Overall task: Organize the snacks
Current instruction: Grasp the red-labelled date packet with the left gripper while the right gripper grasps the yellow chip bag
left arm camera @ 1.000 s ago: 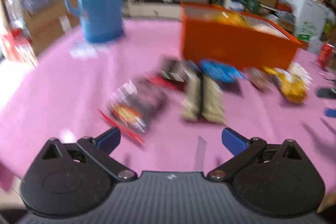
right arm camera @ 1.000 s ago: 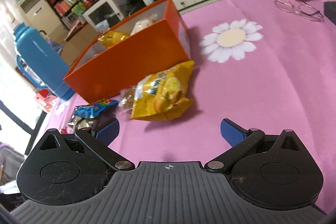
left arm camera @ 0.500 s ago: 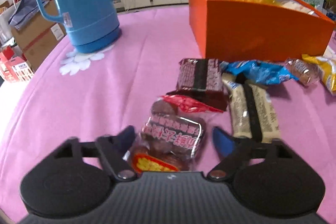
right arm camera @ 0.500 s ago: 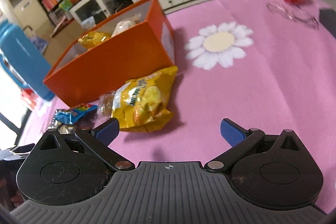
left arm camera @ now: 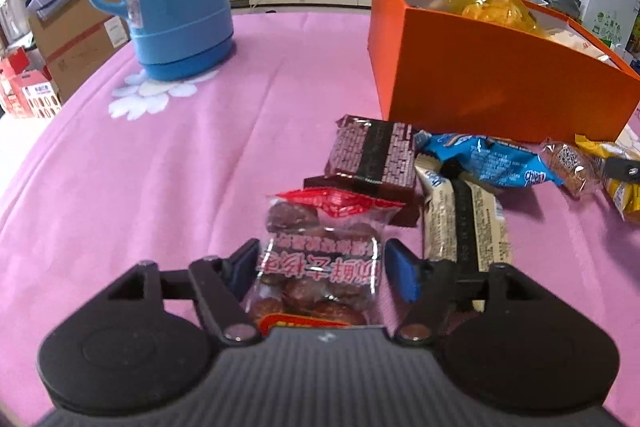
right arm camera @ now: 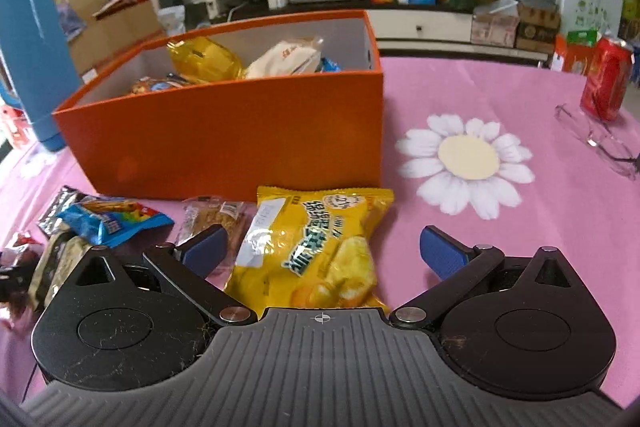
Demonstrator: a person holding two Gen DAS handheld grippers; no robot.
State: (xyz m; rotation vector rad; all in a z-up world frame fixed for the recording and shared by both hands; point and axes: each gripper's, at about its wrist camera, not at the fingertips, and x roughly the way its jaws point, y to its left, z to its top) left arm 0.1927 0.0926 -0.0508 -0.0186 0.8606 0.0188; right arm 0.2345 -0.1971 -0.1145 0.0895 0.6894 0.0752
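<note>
Right wrist view: orange box (right arm camera: 224, 131) stands on the pink tablecloth (right arm camera: 460, 91), snacks inside. Yellow chip bag (right arm camera: 312, 251) lies between the right gripper's (right arm camera: 322, 251) wide-spread fingers. Left gripper (left arm camera: 320, 267) has closed onto the red-topped snack packet (left arm camera: 320, 251).

my left gripper (left arm camera: 320, 269) is matte black: a ribbed grey-black centre plate, two rounded housings with triangular cutouts, silver pivot screws, blue pads (left arm camera: 401, 275) on the fingers. my right gripper (right arm camera: 322, 251) matches, its housings scratched and dusty, a small crosshair mark mid-plate.
</note>
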